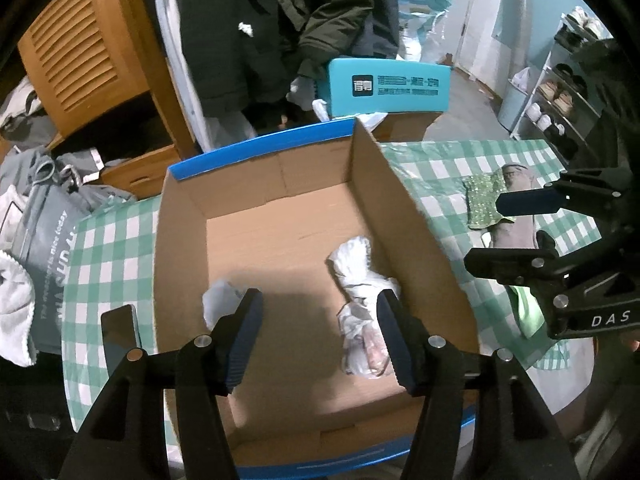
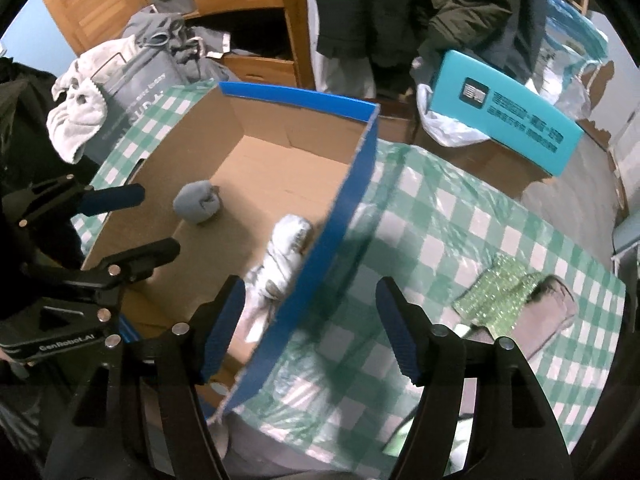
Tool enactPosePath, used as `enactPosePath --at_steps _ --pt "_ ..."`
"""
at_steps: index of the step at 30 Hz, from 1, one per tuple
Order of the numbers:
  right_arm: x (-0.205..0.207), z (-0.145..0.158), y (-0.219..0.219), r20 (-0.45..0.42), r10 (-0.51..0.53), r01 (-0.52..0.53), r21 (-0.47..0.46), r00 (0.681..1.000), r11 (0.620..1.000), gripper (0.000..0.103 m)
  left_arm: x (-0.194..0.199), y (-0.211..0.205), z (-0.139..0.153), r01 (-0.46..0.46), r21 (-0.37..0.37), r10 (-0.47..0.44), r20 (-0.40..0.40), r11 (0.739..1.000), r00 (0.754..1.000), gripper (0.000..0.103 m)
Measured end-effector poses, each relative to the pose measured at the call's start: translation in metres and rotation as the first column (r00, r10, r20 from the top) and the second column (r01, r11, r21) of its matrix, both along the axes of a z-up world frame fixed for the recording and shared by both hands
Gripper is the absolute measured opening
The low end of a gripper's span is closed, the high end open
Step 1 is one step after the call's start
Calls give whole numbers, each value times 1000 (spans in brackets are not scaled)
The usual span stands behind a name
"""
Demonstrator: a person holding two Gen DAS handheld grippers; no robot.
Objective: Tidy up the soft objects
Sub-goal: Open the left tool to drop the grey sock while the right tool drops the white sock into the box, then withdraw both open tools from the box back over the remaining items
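An open cardboard box [image 1: 376, 168] with a blue rim stands on the green checked tablecloth [image 2: 460, 216]. On its floor lie a white rolled bundle [image 1: 358, 276] and a small grey ball of cloth [image 2: 197, 202]. My left gripper [image 1: 320, 296] hovers open over the box with nothing between its fingers; the white bundle lies just beside its right finger. My right gripper [image 2: 311, 282] is open above the box's right wall [image 2: 348, 208], pads clear of it. To the right on the cloth lie a green patterned sock [image 2: 496, 292] and a grey-brown sock [image 2: 548, 316].
A phone [image 1: 120, 332] lies left of the box. A grey bag [image 1: 44, 240] and a white towel [image 1: 14, 312] sit at the table's left end. Behind are a teal box [image 1: 388, 86], hanging coats [image 1: 248, 20], a wooden cabinet [image 1: 80, 52] and a shoe rack [image 1: 560, 92].
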State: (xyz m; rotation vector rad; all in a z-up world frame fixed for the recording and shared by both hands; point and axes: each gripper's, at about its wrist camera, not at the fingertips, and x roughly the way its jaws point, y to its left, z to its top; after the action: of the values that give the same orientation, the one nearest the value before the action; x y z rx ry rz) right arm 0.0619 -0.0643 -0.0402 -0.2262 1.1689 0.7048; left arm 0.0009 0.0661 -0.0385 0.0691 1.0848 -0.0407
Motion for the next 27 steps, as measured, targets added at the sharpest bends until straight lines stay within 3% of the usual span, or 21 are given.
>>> enactPosePath --at_steps 27 --pt "-3 -10 -120 20 -178 178 -6 984 984 69 12 -97 -1 167 39 -166 -34 985 986 61"
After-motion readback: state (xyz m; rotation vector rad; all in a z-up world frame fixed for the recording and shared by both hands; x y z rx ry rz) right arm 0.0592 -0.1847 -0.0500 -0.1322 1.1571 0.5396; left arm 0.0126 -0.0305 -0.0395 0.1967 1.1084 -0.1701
